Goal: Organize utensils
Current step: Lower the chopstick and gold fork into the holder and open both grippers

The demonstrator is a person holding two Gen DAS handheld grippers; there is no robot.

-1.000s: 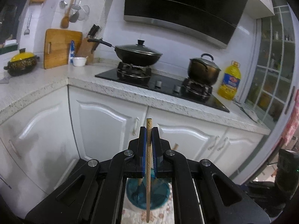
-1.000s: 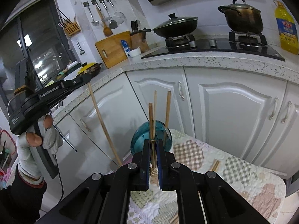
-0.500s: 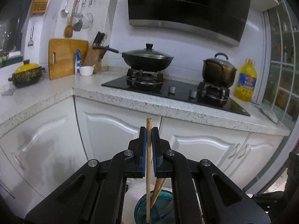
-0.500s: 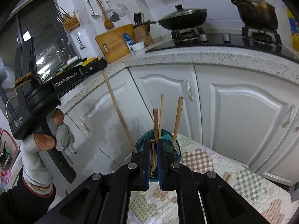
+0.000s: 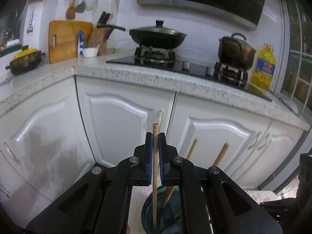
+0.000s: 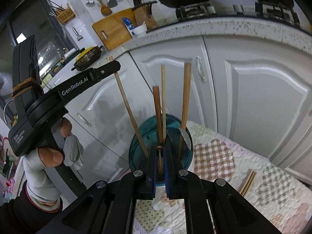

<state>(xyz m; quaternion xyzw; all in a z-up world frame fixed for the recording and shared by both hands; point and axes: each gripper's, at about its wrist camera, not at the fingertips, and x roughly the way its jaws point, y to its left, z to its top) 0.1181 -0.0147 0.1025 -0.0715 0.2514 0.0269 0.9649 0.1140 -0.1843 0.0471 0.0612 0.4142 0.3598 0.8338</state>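
Note:
A teal glass holder (image 6: 136, 148) stands on a quilted mat, with two loose wooden handles (image 6: 185, 93) leaning in it. My left gripper (image 5: 155, 142) is shut on a long light wooden chopstick (image 5: 154, 177) near its top. The stick slants down, with its lower end inside the holder (image 5: 148, 214). In the right wrist view that left gripper (image 6: 116, 66) is up on the left, still holding the slanted stick (image 6: 128, 109). My right gripper (image 6: 159, 149) hangs just above the holder's rim, shut on a darker wooden stick (image 6: 156, 113) that stands upright in it.
A pair of chopsticks (image 6: 247, 181) lies on the quilted mat (image 6: 214, 159) to the right. White cabinet doors (image 5: 120, 120) stand close behind the holder. Above them a speckled counter (image 5: 156, 78) carries a wok, a pot and an oil bottle (image 5: 263, 68). A gloved hand (image 6: 44, 156) holds the left gripper.
Both grippers have come down and closer to the holder. The left one's stick swung in from outside the rim, and its end now sits inside. The right one's stick sank deeper.

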